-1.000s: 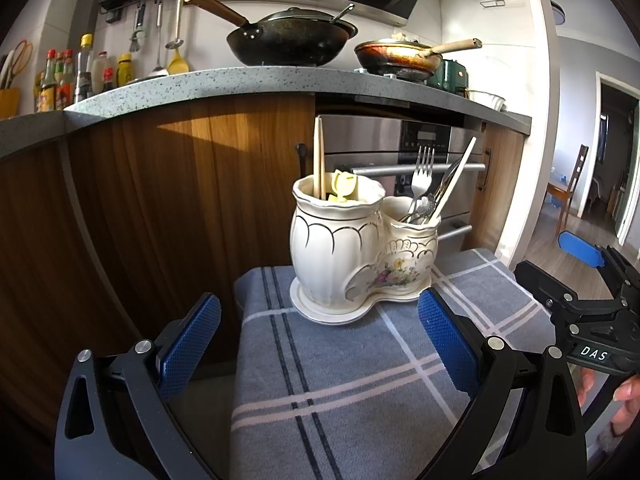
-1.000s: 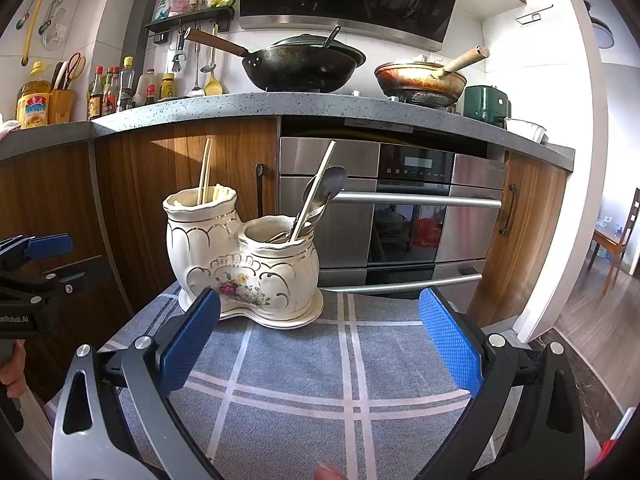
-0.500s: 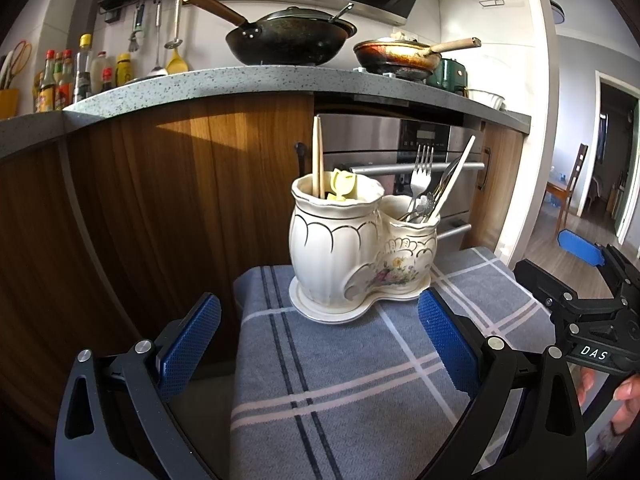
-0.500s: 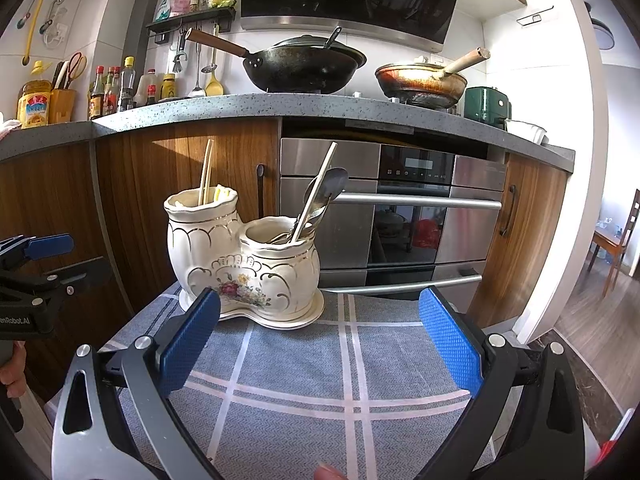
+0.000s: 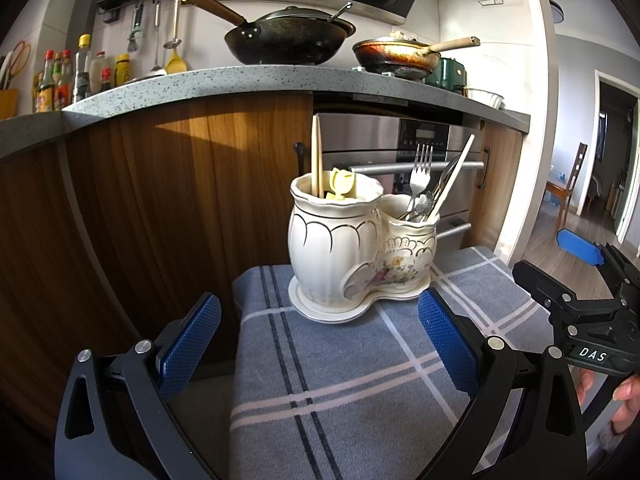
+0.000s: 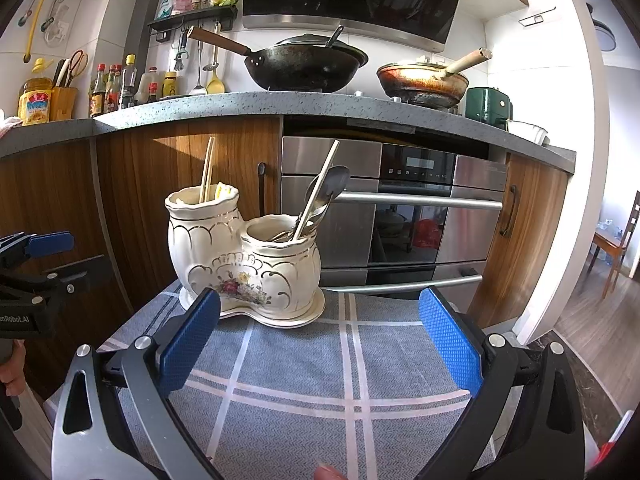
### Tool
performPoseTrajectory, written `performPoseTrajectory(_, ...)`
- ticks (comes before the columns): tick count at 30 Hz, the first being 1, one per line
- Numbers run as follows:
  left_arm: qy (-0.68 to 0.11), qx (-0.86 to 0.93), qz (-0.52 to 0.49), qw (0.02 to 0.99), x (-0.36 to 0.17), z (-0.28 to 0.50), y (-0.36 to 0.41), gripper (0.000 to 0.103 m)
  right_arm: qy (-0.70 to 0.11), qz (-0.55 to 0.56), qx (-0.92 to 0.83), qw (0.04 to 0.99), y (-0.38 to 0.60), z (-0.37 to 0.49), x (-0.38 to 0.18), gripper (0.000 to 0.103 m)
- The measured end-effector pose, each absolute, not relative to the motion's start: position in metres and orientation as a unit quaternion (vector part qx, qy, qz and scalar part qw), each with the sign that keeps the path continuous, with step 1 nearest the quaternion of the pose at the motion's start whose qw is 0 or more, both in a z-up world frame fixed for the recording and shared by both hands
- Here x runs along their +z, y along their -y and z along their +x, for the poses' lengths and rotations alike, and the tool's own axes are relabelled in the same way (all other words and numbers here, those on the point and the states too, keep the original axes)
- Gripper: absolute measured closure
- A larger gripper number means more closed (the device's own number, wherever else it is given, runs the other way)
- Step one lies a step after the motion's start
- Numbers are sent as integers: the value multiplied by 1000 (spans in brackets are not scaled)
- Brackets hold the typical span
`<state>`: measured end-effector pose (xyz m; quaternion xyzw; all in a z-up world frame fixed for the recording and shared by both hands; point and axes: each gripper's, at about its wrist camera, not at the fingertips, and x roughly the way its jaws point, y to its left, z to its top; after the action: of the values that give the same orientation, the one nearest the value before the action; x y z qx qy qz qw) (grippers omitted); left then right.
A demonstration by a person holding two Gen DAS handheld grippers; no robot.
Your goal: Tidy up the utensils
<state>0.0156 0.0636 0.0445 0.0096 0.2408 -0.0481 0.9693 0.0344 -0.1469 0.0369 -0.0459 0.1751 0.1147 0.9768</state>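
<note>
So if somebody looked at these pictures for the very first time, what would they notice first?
Probably the cream ceramic double utensil holder with gold trim and painted flowers, standing in the middle of the blue-grey plaid cloth. Wooden chopsticks poke out of its taller pot, and a silver fork stands in the shorter one. Up behind, a big black wok sits on the speckled grey counter.

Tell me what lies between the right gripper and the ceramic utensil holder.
Nothing but bare checked cloth: in the right wrist view, the open right gripper faces the ceramic utensil holder with no object on the stretch between.
</note>
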Motion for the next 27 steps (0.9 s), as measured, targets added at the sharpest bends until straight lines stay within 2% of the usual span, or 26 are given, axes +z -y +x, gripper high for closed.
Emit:
performPoseTrajectory(22,-230,-52,25,972,42,15,-58,5,-175,-49,115,977,146,36,34,5)
performPoseTrajectory(27,-255,-55,25,965,33,25,-57,5,-172,-48,111,978,147,38,35,5)
